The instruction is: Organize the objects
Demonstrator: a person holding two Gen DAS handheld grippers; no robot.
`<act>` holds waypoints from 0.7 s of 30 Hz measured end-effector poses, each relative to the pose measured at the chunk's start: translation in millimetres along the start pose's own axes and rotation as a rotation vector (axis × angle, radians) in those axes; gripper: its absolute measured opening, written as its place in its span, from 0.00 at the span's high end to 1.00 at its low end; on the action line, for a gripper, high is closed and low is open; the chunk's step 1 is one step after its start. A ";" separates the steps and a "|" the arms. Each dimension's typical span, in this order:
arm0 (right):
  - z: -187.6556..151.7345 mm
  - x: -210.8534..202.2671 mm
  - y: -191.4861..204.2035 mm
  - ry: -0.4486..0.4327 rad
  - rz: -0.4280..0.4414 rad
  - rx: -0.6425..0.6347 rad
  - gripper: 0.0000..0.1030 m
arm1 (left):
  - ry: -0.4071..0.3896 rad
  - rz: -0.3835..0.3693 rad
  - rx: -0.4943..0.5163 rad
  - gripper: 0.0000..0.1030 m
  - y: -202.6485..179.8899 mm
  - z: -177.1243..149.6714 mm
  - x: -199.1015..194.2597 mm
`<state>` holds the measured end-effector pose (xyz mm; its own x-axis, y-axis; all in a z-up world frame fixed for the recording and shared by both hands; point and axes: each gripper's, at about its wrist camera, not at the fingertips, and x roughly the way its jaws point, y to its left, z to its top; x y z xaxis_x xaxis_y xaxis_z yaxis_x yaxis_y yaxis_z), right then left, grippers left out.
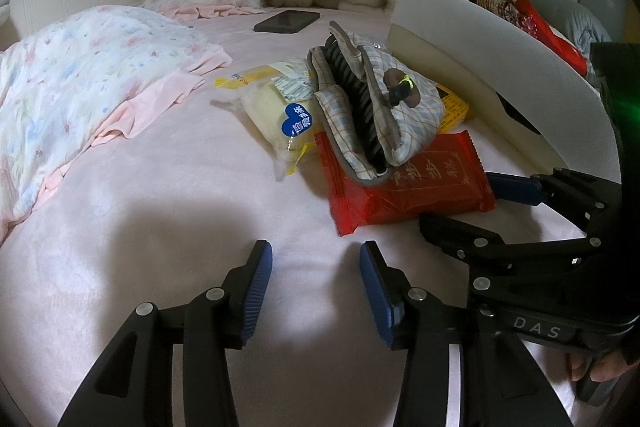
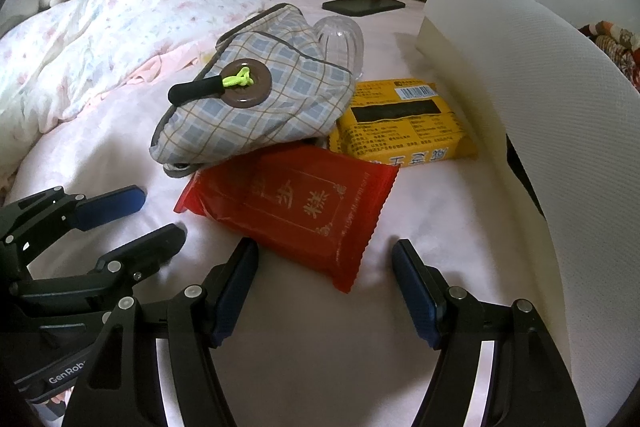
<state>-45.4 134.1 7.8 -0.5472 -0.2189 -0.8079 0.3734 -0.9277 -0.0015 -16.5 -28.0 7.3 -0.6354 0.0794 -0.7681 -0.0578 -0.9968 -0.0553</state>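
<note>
my left gripper (image 1: 316, 291) empty, jaws apart | my right gripper (image 2: 325, 291) wide, empty | plaid pouch (image 2: 256, 103) hides part of red packet (image 2: 296, 211) (yellow packet (image 2: 404, 123) too)

The bed sheet (image 1: 160, 187) is soft pink cloth with a faint matt nap. The plaid pouch (image 2: 256, 107) is woven cotton-like fabric, edged in grey binding, with a smooth brown disc button. The red snack packet (image 2: 296, 211) is glossy crinkled plastic film; the yellow packet (image 2: 404, 123) is the same shiny film. The bread wrapper (image 1: 276, 123) is clear glossy plastic. The phone (image 1: 288, 21) has a smooth dark glass face. The white foam sheet (image 2: 560, 131) looks finely textured and matt. The ribbed cup (image 2: 340, 39) is clear plastic.
</note>
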 end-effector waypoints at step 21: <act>0.4 1.8 -0.5 -0.004 -0.001 -0.002 0.33 | 0.000 0.004 0.005 0.57 -1.9 -0.6 -0.5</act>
<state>-46.9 134.1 6.6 -0.5510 -0.2190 -0.8053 0.3744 -0.9273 -0.0040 -15.7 -26.2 7.3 -0.6360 0.0750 -0.7681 -0.0587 -0.9971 -0.0488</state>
